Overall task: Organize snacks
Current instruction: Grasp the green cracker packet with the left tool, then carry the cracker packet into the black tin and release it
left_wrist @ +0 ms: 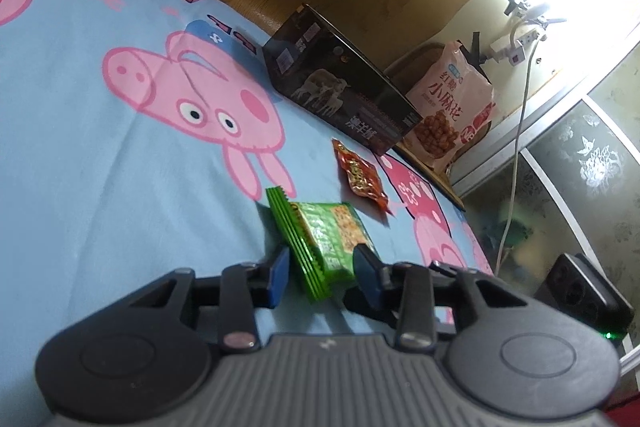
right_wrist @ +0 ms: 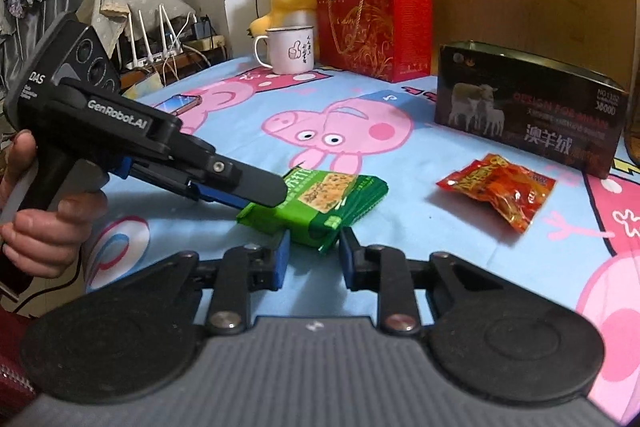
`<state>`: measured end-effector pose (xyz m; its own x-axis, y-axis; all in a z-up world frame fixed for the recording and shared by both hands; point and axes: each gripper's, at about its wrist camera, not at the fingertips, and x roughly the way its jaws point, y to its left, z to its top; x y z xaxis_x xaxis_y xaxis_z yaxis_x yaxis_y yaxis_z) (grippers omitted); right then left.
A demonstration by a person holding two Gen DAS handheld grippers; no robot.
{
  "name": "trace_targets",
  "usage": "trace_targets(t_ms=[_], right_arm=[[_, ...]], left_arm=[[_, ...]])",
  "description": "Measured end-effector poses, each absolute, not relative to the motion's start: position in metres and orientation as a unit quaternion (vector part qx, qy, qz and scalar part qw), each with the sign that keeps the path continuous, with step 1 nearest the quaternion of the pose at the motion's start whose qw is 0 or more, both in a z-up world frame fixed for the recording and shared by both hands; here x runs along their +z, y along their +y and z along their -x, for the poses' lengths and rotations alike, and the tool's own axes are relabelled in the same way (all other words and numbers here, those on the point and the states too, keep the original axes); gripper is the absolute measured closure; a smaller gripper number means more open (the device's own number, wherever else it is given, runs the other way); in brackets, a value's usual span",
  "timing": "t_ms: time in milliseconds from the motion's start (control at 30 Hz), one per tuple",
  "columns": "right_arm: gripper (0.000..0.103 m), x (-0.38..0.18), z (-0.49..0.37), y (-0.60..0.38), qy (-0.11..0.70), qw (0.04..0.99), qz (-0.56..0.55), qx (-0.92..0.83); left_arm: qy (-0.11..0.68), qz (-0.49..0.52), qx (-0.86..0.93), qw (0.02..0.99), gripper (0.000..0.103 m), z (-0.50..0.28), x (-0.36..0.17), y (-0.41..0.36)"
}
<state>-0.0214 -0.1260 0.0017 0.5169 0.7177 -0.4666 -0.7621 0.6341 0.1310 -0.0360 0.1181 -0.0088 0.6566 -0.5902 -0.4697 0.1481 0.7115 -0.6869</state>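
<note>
Both tongs sit at the green snack pack (left_wrist: 326,241), one at each end, and that is why the pack sits a little off flat. The left gripper (left_wrist: 322,269) has its blue pads on both sides of the pack's near end. The right pad looks like it touches the wrapper, but there is a small gap at the left pad, so I cannot tell if it is really squeezing. The right gripper (right_wrist: 312,253) has the pack's corner poking in between its pads, with space on both sides, so it is not pinching yet.

A hand (right_wrist: 44,227) holds the left tool low and slanted down at the pack, I think so the pads can slide around the thin edge.

The green pack lies in the middle of the blue pig blanket (right_wrist: 400,243). The red snack pack (right_wrist: 498,189) lies alone a little way off, nearer the dark box (right_wrist: 528,115). The box has an open top, so I think the snacks may go in there. Nothing is in the air yet. The wrapper is slippery and thin, so it could slide out if the grip is only on the edge.
</note>
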Motion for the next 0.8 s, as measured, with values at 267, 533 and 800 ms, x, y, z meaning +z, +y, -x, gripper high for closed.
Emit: trace_targets(t_ms=[267, 533, 800], right_arm=[[0.060, 0.002, 0.017, -0.131, 0.252, 0.871, 0.061, 0.418], [0.057, 0.003, 0.013, -0.117, 0.244, 0.868, 0.075, 0.426], [0.057, 0.035, -0.022, -0.139, 0.191, 0.900, 0.024, 0.390]], left_arm=[[0.350, 0.305, -0.203, 0.862, 0.060, 0.036, -0.003, 0.127], [0.371, 0.286, -0.220, 0.855, 0.074, 0.020, -0.004, 0.111], [0.323, 0.217, -0.253, 0.886, 0.074, -0.036, 0.054, 0.090]])
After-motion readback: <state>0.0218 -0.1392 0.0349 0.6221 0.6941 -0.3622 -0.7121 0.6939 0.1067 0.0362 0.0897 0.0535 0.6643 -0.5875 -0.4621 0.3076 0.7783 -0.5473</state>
